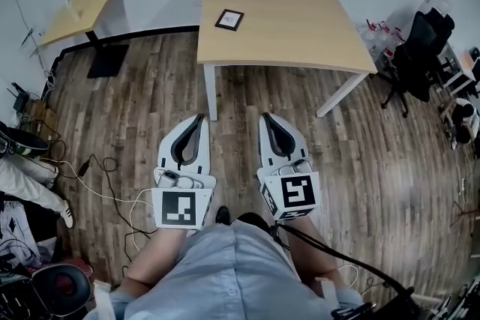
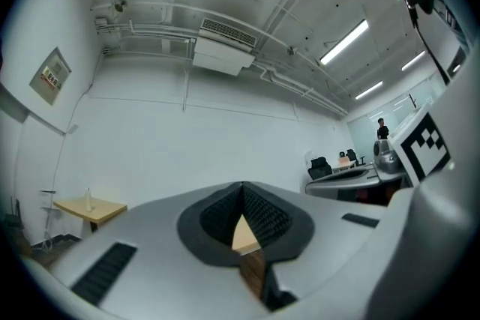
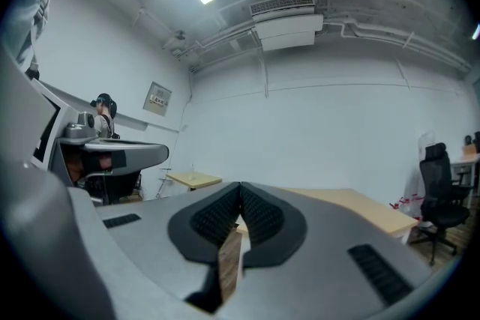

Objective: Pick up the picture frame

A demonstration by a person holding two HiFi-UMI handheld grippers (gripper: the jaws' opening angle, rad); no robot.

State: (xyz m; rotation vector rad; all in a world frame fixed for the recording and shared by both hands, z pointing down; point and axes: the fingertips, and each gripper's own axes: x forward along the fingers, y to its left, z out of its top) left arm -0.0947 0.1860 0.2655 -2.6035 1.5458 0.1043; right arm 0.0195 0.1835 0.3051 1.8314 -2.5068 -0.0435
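Small dark-framed picture frame (image 1: 229, 19) lies flat on the light wooden square surface (image 1: 300, 19) with white legs, near its far left edge. Nothing touches it.

Left tool (image 1: 199, 117) and right tool (image 1: 265, 117), both white with black pads, are held side by side low over the wood-plank floor (image 1: 135, 109), pointing towards the surface and well short of it.

Left tool (image 2: 242, 195): jaw tips together, nothing between them. Right tool (image 3: 240, 191): the same, tips meeting, empty.

Smaller wooden side table (image 1: 79, 11) stands at far left. Black office chair (image 1: 420, 52) stands at right.
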